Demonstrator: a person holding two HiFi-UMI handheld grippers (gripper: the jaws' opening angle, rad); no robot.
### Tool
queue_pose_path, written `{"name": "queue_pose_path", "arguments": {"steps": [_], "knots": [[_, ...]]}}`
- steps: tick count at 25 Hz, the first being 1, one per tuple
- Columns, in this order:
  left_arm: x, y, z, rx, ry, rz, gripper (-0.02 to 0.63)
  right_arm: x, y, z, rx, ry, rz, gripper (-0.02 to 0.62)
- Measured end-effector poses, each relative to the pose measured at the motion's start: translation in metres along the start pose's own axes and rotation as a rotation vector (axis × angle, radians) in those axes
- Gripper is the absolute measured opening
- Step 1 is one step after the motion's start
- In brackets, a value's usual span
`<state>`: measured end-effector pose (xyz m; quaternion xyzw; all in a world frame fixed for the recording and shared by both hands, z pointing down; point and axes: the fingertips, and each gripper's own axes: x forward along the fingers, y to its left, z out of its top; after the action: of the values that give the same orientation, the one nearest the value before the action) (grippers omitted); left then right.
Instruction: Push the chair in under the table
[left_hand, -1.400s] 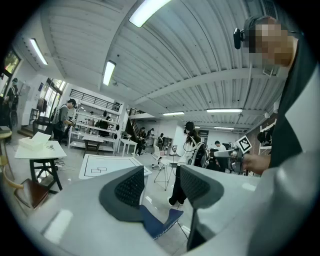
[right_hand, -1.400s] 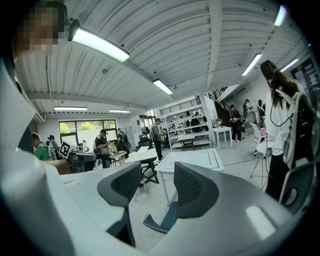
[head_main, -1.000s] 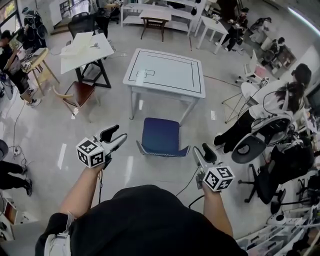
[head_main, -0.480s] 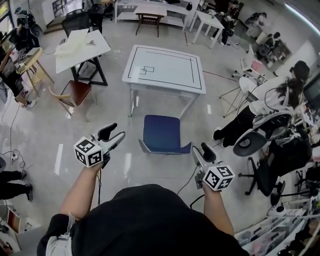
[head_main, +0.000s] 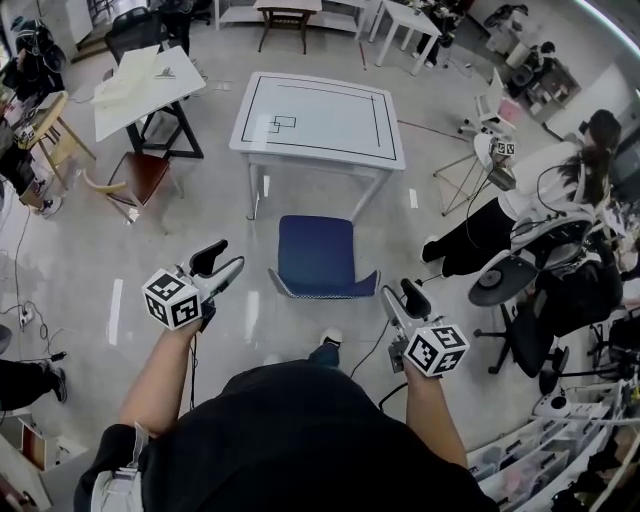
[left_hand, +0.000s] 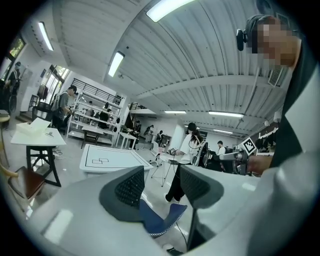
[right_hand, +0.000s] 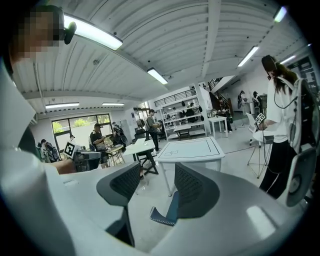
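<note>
The blue-seated chair stands on the floor in front of the white table, seat toward the table and backrest toward me, outside the table's edge. My left gripper hovers left of the chair's back corner, jaws a little apart with nothing between them. My right gripper hovers beside the right back corner, also slightly apart and empty. Neither touches the chair. The left gripper view shows the left gripper over the chair and table. The right gripper frames the chair and table.
A person sits at the right beside black office chairs. A wooden chair and a tilted white desk stand at the left. A cable runs on the floor near my right side. My shoe shows behind the chair.
Both grippers have sunk a little and drawn closer to the chair's back corners. My view has shifted forward, and a shoe now shows behind the chair. The chair has not moved.
</note>
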<state>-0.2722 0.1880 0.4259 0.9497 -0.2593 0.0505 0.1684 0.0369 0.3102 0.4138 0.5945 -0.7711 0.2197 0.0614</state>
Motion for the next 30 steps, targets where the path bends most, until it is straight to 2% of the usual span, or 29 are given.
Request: {"name": "queue_pose_path", "arguments": {"steps": [5,19,30], "knots": [[0.025,-0.006,0.007,0.008,0.003,0.021,0.344,0.011,-0.027,0.006,0.006,0.006,0.031,0.247],[0.138,-0.028,0.033,0.019,0.015,0.108,0.344,0.056,-0.155,0.036,0.036,0.027,0.124,0.248],[0.177,-0.033,0.033,-0.005,0.029,0.218,0.344,0.096,-0.208,0.044,0.030,0.078,0.228,0.249]]}}
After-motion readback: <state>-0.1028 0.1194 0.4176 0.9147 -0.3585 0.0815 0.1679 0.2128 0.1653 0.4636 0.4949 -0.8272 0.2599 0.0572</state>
